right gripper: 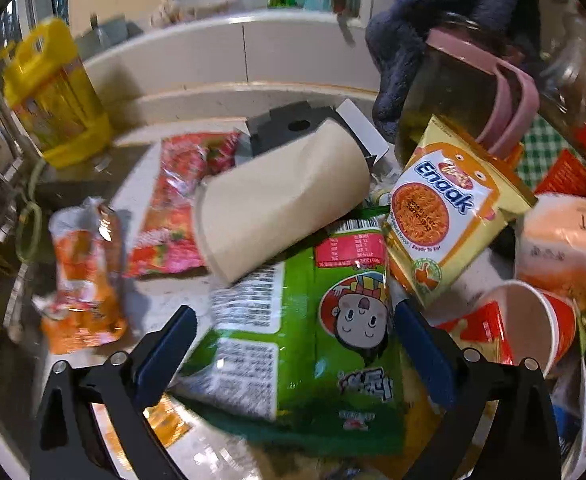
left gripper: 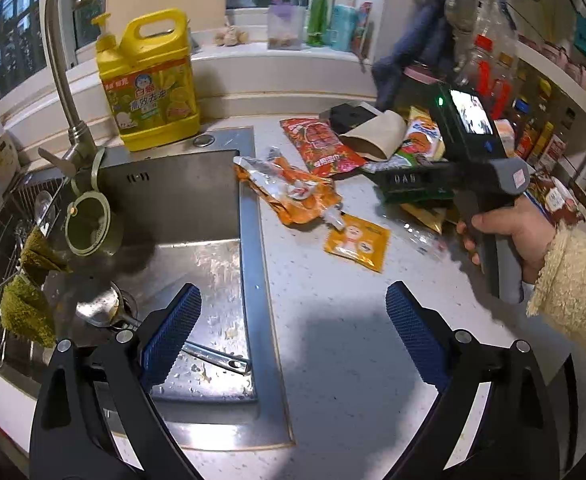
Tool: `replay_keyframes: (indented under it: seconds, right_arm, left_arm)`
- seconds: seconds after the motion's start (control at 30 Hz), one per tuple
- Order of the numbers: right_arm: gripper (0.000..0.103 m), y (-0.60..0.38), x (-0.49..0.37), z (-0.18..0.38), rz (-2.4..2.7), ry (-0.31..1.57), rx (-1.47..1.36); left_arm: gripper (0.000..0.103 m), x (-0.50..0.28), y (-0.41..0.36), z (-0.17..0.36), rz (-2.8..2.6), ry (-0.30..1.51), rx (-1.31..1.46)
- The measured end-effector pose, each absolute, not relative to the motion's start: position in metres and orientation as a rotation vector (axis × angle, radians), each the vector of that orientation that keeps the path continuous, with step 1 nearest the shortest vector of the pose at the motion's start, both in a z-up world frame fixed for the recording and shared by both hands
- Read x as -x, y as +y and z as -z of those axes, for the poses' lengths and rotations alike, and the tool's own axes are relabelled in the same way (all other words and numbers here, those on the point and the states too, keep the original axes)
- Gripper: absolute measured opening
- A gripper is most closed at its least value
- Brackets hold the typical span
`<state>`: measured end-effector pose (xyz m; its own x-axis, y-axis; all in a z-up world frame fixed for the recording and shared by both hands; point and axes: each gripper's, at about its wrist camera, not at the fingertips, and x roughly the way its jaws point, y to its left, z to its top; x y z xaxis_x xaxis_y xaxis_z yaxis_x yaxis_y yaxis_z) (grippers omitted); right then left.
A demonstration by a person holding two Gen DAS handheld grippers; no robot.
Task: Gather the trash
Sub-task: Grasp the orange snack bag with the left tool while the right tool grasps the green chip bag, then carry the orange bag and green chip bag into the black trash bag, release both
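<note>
Both pairs of fingers stand wide apart and hold nothing. Those of the left gripper (left gripper: 293,332) hang over the pale speckled worktop (left gripper: 333,360) at the right rim of the steel sink (left gripper: 197,208), with only bare surface between the blue pads. Those of the right gripper (right gripper: 293,356) straddle a green snack bag (right gripper: 313,340) printed with a cartoon face; its left pad stands clear of the bag, and whether the right pad touches the bag's edge cannot be told.

The trash lies spread over the worktop right of the sink. Nearest the sink is a crumpled orange pouch (left gripper: 289,192) with a small orange sachet (left gripper: 357,242) just beside it. Farther back a red wrapper (left gripper: 323,146) lies flat, and a tan cardboard tube (right gripper: 281,204) rests tilted across the top of the green bag and the red wrapper's edge. A yellow noodle packet (right gripper: 449,216) leans against a glass jar with a pink lid (right gripper: 473,92), and a red paper cup (right gripper: 533,324) lies on its side at the right.

A yellow detergent jug (left gripper: 149,80) stands behind the sink beside the tap (left gripper: 59,60). The person's right hand (left gripper: 521,232) grips the right gripper's handle.
</note>
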<state>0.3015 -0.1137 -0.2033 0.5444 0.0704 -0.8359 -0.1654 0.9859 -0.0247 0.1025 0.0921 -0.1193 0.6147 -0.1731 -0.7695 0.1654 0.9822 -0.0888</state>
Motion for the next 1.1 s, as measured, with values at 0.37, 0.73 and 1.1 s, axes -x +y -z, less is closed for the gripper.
replay_keyframes:
  seconds: [0.37, 0.73, 1.1]
  right_arm:
    - [0.064, -0.147, -0.275, 0.167, -0.161, 0.928, -0.015]
    - [0.064, -0.179, -0.21, 0.129, -0.202, 0.853, -0.124]
    - [0.064, -0.177, -0.199, 0.142, -0.241, 0.874, -0.157]
  left_arm:
    - [0.091, -0.175, 0.08, 0.139, 0.291, 0.911, 0.129]
    - [0.091, -0.275, 0.067, 0.19, 0.108, 1.027, 0.146]
    - [0.076, -0.293, 0.048, 0.191, 0.117, 1.013, 0.056]
